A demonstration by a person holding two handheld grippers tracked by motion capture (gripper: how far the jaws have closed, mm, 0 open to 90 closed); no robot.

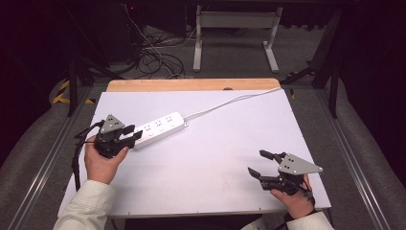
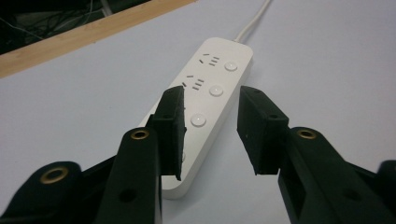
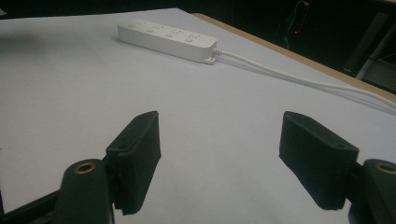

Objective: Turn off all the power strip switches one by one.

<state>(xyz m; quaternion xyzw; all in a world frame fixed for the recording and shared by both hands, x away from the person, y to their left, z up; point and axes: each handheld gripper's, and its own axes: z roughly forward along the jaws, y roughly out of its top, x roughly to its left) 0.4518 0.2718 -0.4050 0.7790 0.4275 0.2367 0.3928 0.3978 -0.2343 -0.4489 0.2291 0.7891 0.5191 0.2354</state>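
The big white worktop (image 1: 201,167) has a wooden strip along its far edge. On it lies a long white power strip (image 1: 159,129), a bit to the left of the middle. Its white cord (image 1: 230,101) runs from its far end toward the back right corner of the worktop.

The left gripper (image 1: 135,133) is at the near end of the power strip, held in the person's left hand (image 1: 100,163). Its fingers (image 2: 170,128) are apart. In the left gripper view one finger sits over the near end of the power strip and the other is just beside it, with a round button between them. I cannot tell if they touch it.

The right gripper (image 1: 260,163) is well away from the power strip, near the front right of the worktop. Its fingers (image 3: 135,158) are wide apart with nothing between them but bare worktop.
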